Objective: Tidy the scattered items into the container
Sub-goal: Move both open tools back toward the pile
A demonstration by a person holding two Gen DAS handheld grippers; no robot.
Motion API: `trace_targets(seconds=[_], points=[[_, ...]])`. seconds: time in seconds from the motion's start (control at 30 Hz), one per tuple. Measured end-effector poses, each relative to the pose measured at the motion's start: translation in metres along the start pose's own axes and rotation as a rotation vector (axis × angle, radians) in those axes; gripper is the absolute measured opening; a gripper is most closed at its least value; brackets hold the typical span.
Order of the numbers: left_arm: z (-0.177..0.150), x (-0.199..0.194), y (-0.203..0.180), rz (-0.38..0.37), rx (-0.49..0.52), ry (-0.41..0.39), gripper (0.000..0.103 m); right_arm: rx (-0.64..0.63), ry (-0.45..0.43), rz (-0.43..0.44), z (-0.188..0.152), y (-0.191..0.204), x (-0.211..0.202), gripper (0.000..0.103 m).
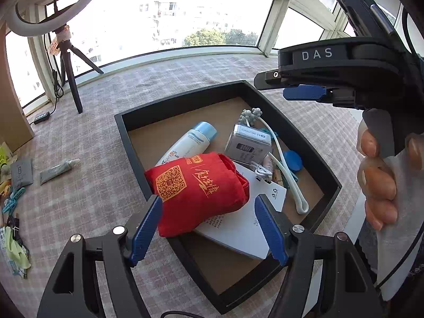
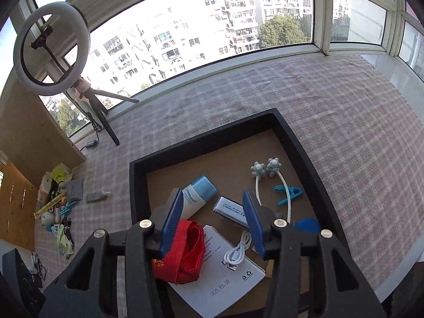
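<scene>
Over the black tray (image 1: 185, 100), seen from the left wrist, the left gripper (image 1: 209, 228) hangs with its blue fingers (image 1: 145, 233) apart, and the red pouch (image 1: 198, 185) lies between and just beyond them, resting on a white booklet (image 1: 238, 235) inside the tray. I judge the pouch is not gripped: no pad presses on it. Beside it lie a sunscreen tube (image 1: 193, 137), a silver box (image 1: 249, 143) and a white cable (image 1: 261, 171). The right gripper (image 1: 302, 86) shows at the upper right, a hand (image 1: 379, 175) round its handle.

From the right wrist, the right gripper (image 2: 212, 222) also stands apart over the tray (image 2: 212, 129), holding nothing; the red pouch (image 2: 185, 254) sits under its left finger.

Loose things wait on the checked cloth at the left: a small grey tube (image 1: 58, 171) and some clips (image 1: 13, 196). To do this well, I'd lift clear of the tray's rim, then take the tube across its middle.
</scene>
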State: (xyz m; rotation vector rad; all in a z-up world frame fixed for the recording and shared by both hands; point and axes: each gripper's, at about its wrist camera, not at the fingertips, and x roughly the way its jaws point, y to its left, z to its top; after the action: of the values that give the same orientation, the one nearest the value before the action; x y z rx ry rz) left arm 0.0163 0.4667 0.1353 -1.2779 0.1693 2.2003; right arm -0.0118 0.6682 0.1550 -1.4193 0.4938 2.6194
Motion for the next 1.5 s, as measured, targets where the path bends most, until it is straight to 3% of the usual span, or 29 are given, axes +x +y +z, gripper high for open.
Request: trace_targets(seconds=[0.23, 0.43, 0.73, 0.93, 1.2, 1.5], points=[[-0.019, -0.024, 0.054, 0.066, -0.079, -0.011, 0.069, -0.065, 0.009, 0.035, -0.012, 0.048, 0.006, 0.046], [-0.049, -0.052, 0.126, 0.158, -0.19, -0.02, 0.069, -0.141, 0.026, 0.093, -0.029, 0.1, 0.018, 0.046], [-0.121, -0.096, 0.251, 0.298, -0.399, -0.018, 0.069, -0.269, 0.083, 0.187, -0.068, 0.188, 0.039, 0.046], [-0.17, -0.116, 0.321, 0.386, -0.479, 0.02, 0.069, -0.373, 0.12, 0.244, -0.092, 0.25, 0.053, 0.046], [-0.197, -0.118, 0.374, 0.393, -0.467, 0.062, 0.069, -0.509, 0.21, 0.314, -0.126, 0.325, 0.078, 0.046], [-0.184, -0.085, 0.392, 0.292, -0.43, 0.098, 0.071, -0.655, 0.322, 0.372, -0.164, 0.403, 0.117, 0.046]])
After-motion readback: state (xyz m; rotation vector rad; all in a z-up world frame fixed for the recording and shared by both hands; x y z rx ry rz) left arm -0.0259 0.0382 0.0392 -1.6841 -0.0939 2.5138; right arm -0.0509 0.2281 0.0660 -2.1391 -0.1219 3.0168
